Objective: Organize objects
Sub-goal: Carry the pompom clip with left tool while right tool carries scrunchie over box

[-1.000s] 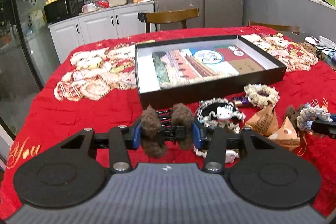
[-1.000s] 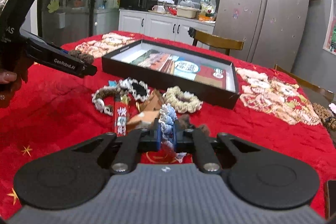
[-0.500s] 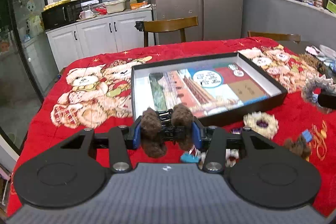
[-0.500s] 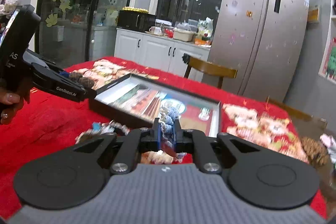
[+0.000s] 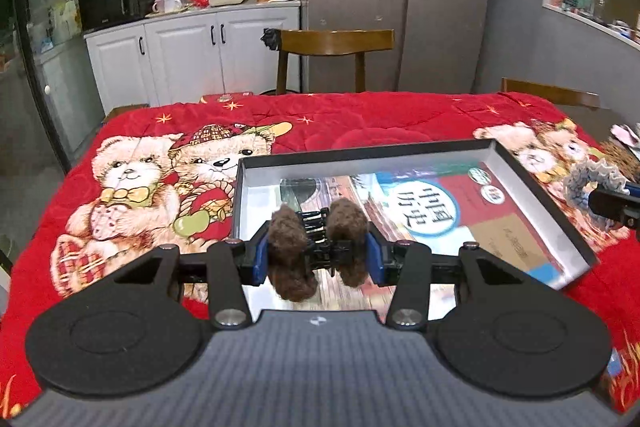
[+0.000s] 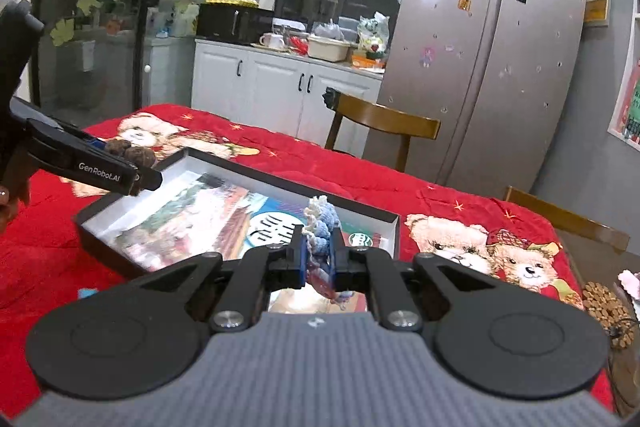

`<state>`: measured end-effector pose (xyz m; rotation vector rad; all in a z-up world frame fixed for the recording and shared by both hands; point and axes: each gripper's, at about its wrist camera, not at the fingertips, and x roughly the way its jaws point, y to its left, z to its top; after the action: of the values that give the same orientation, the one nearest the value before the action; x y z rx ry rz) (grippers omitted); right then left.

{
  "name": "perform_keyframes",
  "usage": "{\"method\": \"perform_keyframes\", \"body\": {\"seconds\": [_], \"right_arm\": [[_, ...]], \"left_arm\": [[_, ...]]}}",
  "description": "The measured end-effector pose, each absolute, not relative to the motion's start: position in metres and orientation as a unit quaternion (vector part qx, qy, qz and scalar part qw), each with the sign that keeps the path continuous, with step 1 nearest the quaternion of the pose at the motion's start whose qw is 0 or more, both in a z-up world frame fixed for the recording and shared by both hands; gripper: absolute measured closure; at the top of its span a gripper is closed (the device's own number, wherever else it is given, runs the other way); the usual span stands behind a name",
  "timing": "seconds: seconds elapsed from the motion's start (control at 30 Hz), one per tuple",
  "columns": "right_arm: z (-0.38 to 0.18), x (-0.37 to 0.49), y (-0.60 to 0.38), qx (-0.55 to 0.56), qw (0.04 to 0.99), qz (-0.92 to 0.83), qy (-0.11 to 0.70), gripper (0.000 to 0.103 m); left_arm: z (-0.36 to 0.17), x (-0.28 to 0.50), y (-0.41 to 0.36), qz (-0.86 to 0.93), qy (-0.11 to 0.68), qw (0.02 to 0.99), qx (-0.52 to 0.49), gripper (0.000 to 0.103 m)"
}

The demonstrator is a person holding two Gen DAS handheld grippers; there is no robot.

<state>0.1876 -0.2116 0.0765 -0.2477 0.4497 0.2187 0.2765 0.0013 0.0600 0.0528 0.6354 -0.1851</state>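
Carried up and forward since a second ago, away from the loose trinkets at the near edge and out over the black tray (image 5: 532, 183). Brown furry hair claw (image 5: 318, 247) clamped between the blue pads of the left hand-held gripper (image 5: 316, 253), jaws about half apart, spanned by the clip's own width. Looks light; fuzz soft and squashy over a stiff toothed plastic core, so best held across the two furry lobes, as now. Blue-and-white crocheted scrunchie (image 6: 318, 235) pinched in the right hand-held gripper (image 6: 318, 263), jaws fully closed on the yarn. Probably almost weightless, limp, prone to snag on the pads at release; any fold of the ruffle serves as a hold. Both hanging above the printed tray floor, not touching it. Tray resting on the worktop's red bear-print quilt (image 5: 132, 187).
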Motion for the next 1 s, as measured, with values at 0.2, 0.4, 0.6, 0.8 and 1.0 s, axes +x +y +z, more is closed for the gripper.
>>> {"method": "perform_keyframes", "body": {"seconds": [0.2,0.4,0.6,0.8,1.0], "right_arm": [[0.055,0.230,-0.205,-0.129,0.956,0.099,0.244,0.090],[0.035,0.265,-0.196,-0.146,0.950,0.090,0.260,0.090],[0.023,0.290,-0.191,-0.149,0.945,0.090,0.275,0.090],[0.016,0.302,-0.192,-0.137,0.943,0.095,0.288,0.089],[0.011,0.311,-0.196,-0.113,0.939,0.109,0.307,0.088]], "left_arm": [[0.037,0.320,-0.004,-0.075,0.333,0.940,0.016,0.051],[0.019,0.347,-0.011,-0.061,0.348,0.935,0.020,0.051],[0.010,0.362,-0.016,-0.056,0.351,0.934,0.026,0.050],[0.006,0.370,-0.020,-0.058,0.352,0.934,0.029,0.050],[0.004,0.374,-0.024,-0.058,0.354,0.933,0.035,0.050]]}}
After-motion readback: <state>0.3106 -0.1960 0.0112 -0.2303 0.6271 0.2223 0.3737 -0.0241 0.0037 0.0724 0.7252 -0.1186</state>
